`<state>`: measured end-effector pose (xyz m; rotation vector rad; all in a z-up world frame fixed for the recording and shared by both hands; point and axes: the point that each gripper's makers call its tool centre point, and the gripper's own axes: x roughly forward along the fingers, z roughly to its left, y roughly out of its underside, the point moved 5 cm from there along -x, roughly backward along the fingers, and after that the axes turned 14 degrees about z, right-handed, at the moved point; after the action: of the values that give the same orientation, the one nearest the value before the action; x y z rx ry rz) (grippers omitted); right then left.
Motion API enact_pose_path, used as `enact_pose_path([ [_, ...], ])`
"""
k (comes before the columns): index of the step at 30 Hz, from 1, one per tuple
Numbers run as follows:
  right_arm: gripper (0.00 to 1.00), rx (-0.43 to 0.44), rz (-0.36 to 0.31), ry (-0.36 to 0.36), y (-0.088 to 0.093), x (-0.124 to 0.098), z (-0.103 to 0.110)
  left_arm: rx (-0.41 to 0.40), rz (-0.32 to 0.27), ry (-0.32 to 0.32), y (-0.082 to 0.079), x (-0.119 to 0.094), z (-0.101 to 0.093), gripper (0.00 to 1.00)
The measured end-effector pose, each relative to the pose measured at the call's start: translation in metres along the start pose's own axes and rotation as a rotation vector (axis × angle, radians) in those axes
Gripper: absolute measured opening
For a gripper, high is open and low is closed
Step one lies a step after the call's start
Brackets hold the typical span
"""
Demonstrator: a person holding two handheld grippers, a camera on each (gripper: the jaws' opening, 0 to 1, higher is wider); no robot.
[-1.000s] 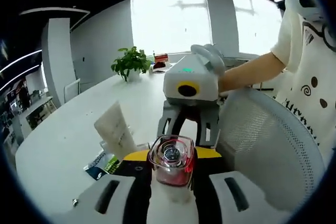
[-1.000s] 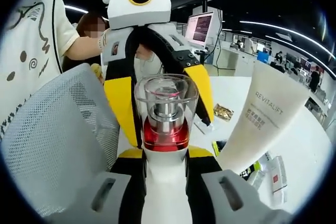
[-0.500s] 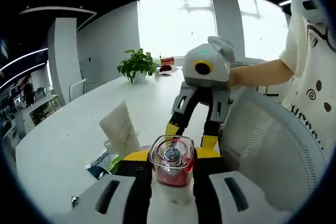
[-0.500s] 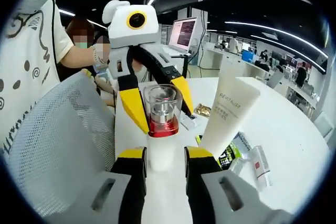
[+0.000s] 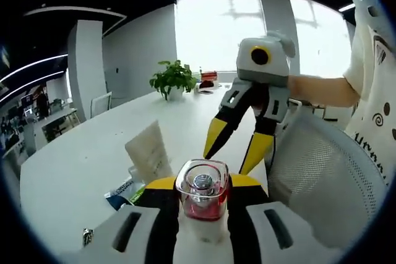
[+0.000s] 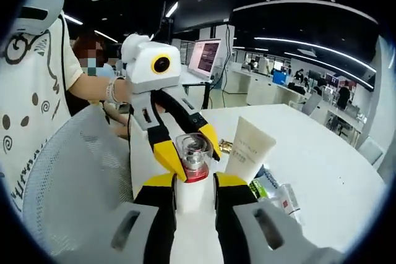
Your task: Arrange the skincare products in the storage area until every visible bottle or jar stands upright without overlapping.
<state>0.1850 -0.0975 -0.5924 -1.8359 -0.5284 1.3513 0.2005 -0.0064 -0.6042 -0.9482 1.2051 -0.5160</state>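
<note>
The tabletop [image 5: 80, 165] is long, white and smooth, with a rounded end, and it sits in an open office with pale strip lights on a dark ceiling. In the left gripper view a big bright window fills the far wall, and a potted plant [image 5: 175, 78] stands near the far edge of the tabletop. In the right gripper view a lit monitor [image 6: 204, 57] stands beyond the far edge.

My left gripper [image 5: 202, 185] has its yellow-tipped fingers clamped on the bottle [image 5: 202, 205], one on each side. The bottle has a white body, a red band and a clear squared cap with a silver pump inside. I cannot tell whether its base touches the tabletop. My right gripper [image 5: 235, 149] hangs just beyond the bottle with its fingers spread wide, touching nothing.

A white squeeze tube [image 5: 149, 151] stands upright on its cap just beside the bottle, flat crimped end up. Small boxes and sachets [image 6: 278, 196] lie flat on the tabletop at the tube's foot, some overlapping.

A white mesh chair back [image 5: 322, 177] rises close on the other side of the bottle. Behind it shows my white printed shirt [image 6: 25, 91].
</note>
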Motion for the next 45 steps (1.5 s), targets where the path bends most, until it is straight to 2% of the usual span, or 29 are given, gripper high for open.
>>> enact_pose_path([
  [6, 0.21, 0.033, -0.068, 0.006, -0.012, -0.006, -0.001, 0.015, -0.007, 0.002, 0.002, -0.001, 0.001, 0.26],
  [13, 0.26, 0.055, -0.094, -0.006, -0.021, 0.000, 0.004, 0.056, -0.027, 0.021, 0.002, -0.001, -0.002, 0.28],
  [15, 0.25, 0.059, -0.093, -0.011, -0.023, 0.004, 0.007, 0.042, -0.011, 0.042, 0.006, 0.001, -0.003, 0.29],
  [18, 0.27, 0.057, -0.085, -0.018, -0.025, 0.009, 0.009, 0.063, 0.000, 0.037, 0.011, 0.003, -0.005, 0.30],
  [21, 0.29, 0.053, -0.089, -0.016, -0.027, 0.013, 0.008, 0.050, 0.003, 0.042, 0.015, 0.005, -0.006, 0.31],
  [25, 0.34, 0.062, -0.075, 0.009, -0.026, 0.016, 0.003, 0.059, 0.055, 0.038, 0.028, 0.010, -0.006, 0.29],
  [30, 0.38, 0.067, -0.066, 0.020, -0.026, 0.022, 0.006, 0.048, 0.066, 0.042, 0.038, 0.013, -0.007, 0.30],
  [35, 0.39, 0.107, -0.076, 0.055, -0.027, 0.029, 0.009, 0.056, 0.101, 0.024, 0.049, 0.017, -0.006, 0.27],
  [38, 0.39, 0.118, -0.061, 0.072, -0.025, 0.033, 0.010, 0.024, 0.112, 0.020, 0.053, 0.017, -0.005, 0.27],
  [45, 0.38, 0.154, -0.045, 0.136, -0.022, 0.043, 0.011, 0.052, 0.117, 0.012, 0.054, 0.019, -0.006, 0.26],
])
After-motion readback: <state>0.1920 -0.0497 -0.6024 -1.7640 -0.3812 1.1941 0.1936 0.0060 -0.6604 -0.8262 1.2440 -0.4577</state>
